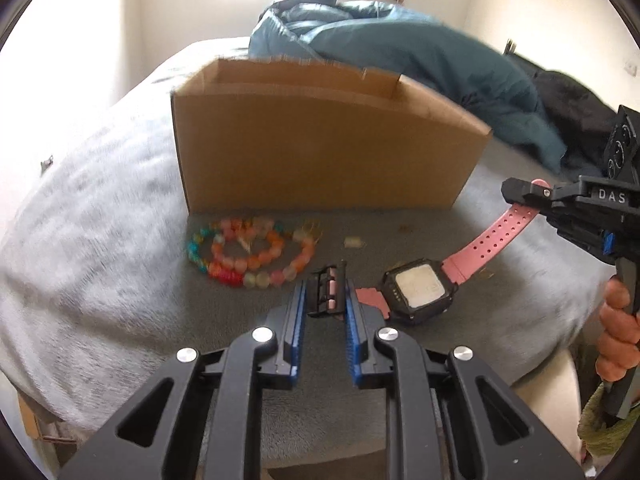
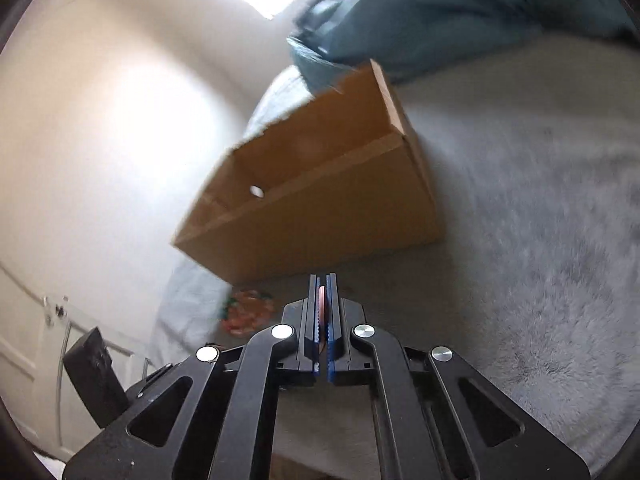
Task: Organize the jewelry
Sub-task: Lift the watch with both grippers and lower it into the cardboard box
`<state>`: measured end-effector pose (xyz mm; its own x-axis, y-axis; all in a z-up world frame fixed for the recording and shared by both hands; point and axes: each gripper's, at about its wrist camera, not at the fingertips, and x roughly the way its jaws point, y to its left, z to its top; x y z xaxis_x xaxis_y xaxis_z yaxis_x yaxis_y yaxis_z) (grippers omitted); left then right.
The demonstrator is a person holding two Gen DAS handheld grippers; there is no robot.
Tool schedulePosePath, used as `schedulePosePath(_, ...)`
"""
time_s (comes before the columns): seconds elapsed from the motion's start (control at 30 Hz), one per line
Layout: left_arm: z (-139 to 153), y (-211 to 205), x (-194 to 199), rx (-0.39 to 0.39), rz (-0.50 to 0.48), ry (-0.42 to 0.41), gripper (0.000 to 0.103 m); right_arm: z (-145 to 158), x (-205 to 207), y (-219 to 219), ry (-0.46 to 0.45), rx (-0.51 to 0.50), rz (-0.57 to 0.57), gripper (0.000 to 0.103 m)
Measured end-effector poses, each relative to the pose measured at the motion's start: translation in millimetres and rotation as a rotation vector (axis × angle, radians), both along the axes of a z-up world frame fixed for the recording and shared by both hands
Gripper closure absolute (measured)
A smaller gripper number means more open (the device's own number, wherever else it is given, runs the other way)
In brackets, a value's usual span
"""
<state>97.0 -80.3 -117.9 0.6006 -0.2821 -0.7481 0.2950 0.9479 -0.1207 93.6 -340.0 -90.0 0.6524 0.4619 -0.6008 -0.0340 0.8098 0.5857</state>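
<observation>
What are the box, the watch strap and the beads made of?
Box: brown cardboard, matte, with a rough torn top edge. Watch strap: probably soft pink rubber or silicone, smooth, with punched holes, bending where it is lifted. Beads: glass or plastic, I can't tell which; some look frosted and see-through.

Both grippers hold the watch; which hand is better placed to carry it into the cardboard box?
Probably the right. The right gripper is shut on the pink strap nearer the cardboard box; the left gripper pinches only the buckle end.

left gripper jaws clamped, right gripper jaws clamped
</observation>
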Motion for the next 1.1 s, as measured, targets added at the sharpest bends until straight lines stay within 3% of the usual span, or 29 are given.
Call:
schedulePosePath(0.23,72,15,2,-0.082,0.001,-0.111,0.086,73,7,9,-0.153,-0.022,0.063,0.102)
schedulePosePath(0.33,106,17,32,-0.095,0.001,-0.159,0.087,96,31,15,-0.198,-0.042,0.091,0.102)
schedulePosePath(0.47,124,18,94,-0.108,0.048,-0.117,0.087,104,91,29,-0.189,-0.070,0.148,0.102)
schedulePosePath(0.63,100,17,206,-0.135,0.112,0.126,0.087,84,174,43,-0.118,-0.127,0.190,0.102)
schedulePosePath(0.67,95,16,221,-0.128,0.123,0.144,0.087,79,190,48,-0.101,-0.148,0.195,0.102)
schedulePosePath(0.77,78,5,264,-0.046,0.138,0.175,0.087,53,232,57,-0.030,-0.184,0.192,0.102)
schedulePosePath(0.93,56,-5,304,0.034,0.149,0.199,0.087,19,284,54,0.088,-0.243,0.143,0.101)
schedulePosePath(1.1,53,-14,307,0.101,0.105,0.172,0.085,10,287,49,0.111,-0.326,0.129,0.085)
